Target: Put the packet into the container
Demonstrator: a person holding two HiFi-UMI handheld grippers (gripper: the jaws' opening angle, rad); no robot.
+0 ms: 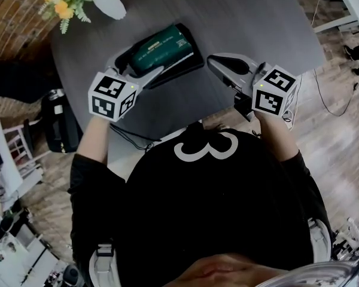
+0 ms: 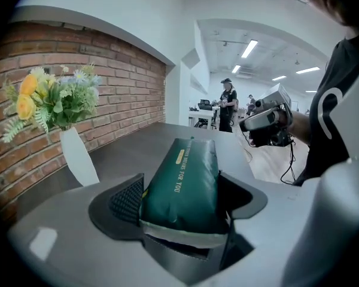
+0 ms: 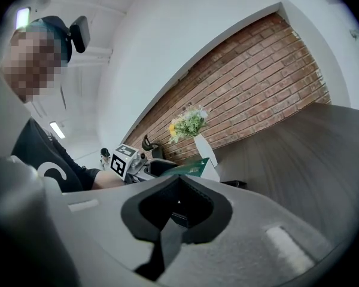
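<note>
A dark green packet with gold lettering is held low over a shallow black container on the dark grey table. My left gripper is shut on the packet's near end. In the left gripper view the packet fills the gap between the jaws of that gripper and sticks out forward. My right gripper hovers to the right of the container, shut and empty. In its own view my right gripper has its jaws closed together; the packet shows beyond.
A white vase of yellow flowers stands at the table's far left, by a brick wall. A black cable runs along the near table edge. A black bag sits on the floor at left. People stand far off in the room.
</note>
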